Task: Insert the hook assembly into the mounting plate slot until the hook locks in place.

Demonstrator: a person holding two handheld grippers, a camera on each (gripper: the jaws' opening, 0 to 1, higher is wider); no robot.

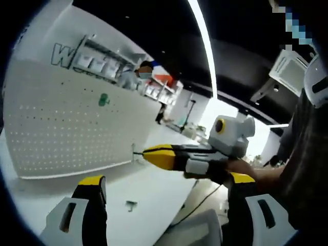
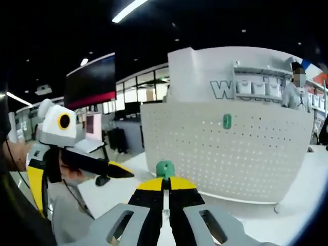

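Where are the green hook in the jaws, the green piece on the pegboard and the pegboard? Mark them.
green hook point(image 2: 165, 168): right gripper view, its top above the jaws.
green piece point(image 2: 227, 121): right gripper view, its middle.
pegboard point(image 2: 256, 159): right gripper view, bare perforated face.

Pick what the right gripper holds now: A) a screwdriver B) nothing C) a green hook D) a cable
C: in the right gripper view the right gripper has its jaws closed on a green hook, in front of the pegboard.

open tabletop point(image 1: 154, 195) lies before the pegboard point(image 2: 225, 154), where one green hook point(image 2: 227, 121) already hangs.
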